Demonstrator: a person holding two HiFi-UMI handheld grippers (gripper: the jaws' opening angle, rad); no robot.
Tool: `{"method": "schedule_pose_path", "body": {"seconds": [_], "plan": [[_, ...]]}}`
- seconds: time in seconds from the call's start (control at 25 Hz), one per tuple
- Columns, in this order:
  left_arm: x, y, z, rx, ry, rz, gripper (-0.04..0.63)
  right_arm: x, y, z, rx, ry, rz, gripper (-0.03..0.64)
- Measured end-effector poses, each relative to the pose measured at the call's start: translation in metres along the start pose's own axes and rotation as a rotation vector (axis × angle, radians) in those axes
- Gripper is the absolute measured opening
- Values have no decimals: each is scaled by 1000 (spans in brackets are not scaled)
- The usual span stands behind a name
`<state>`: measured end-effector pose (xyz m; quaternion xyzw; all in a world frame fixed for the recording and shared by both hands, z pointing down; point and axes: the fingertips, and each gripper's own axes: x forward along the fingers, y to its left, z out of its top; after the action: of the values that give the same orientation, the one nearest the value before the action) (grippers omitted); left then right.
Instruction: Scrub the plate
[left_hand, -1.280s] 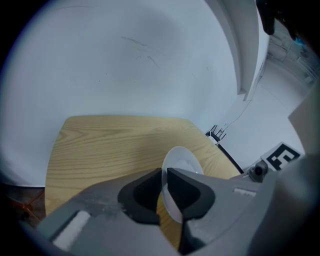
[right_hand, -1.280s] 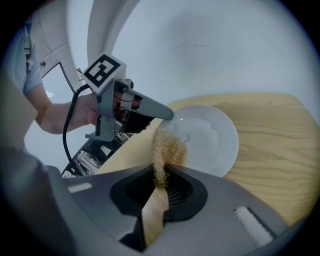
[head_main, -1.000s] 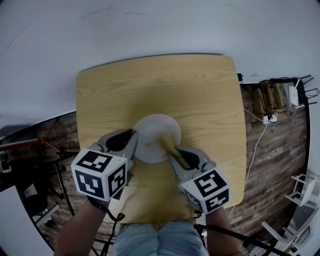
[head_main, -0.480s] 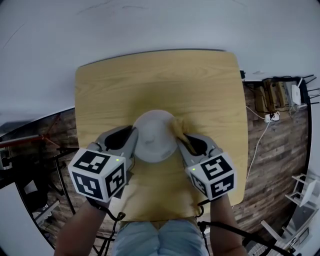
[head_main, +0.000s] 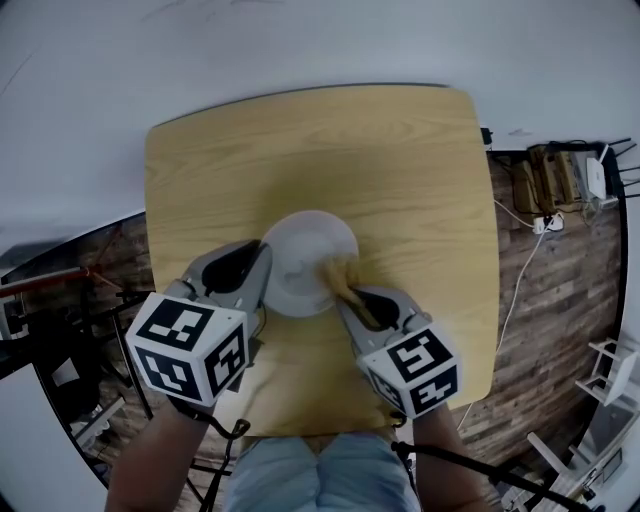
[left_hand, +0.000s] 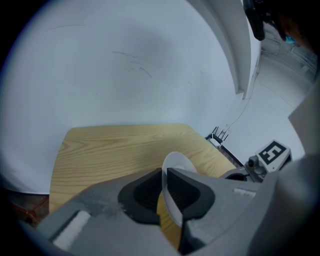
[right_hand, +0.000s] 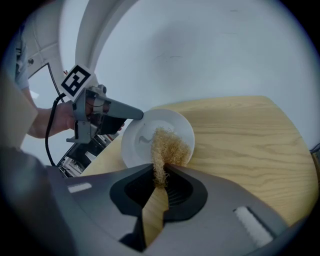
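- The left gripper (left_hand: 164, 176), angled inward, clamped the left rim of the plate (head_main: 300, 248).
- The right gripper (right_hand: 159, 176) pinched a fibrous scrubber (right_hand: 168, 145) against the plate's near-right face.
- A wooden table (head_main: 300, 150) lay beneath the plate.

No legible text, brand or number found. Marker cubes (head_main: 190, 347) on left tongs (head_main: 262, 278) and right tongs (head_main: 345, 298) bear only black-and-white square patterns, seemingly codes, not lettering.
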<state>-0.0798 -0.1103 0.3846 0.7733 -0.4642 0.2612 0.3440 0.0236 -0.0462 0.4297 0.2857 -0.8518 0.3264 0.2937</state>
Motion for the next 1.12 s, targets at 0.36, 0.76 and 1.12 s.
{"method": "schedule_pose_path", "body": {"seconds": [0.36, 0.76, 1.12], "plan": [[-4, 1, -3, 9, -7, 25, 55, 8, 45, -13, 17, -9, 104, 48], [-8, -1, -5, 28, -17, 63, 55, 6, 90, -16, -8, -24, 211, 48], [-18, -14, -12, 28, -18, 83, 57, -27, 75, -2, -17, -76, 159, 48]]}}
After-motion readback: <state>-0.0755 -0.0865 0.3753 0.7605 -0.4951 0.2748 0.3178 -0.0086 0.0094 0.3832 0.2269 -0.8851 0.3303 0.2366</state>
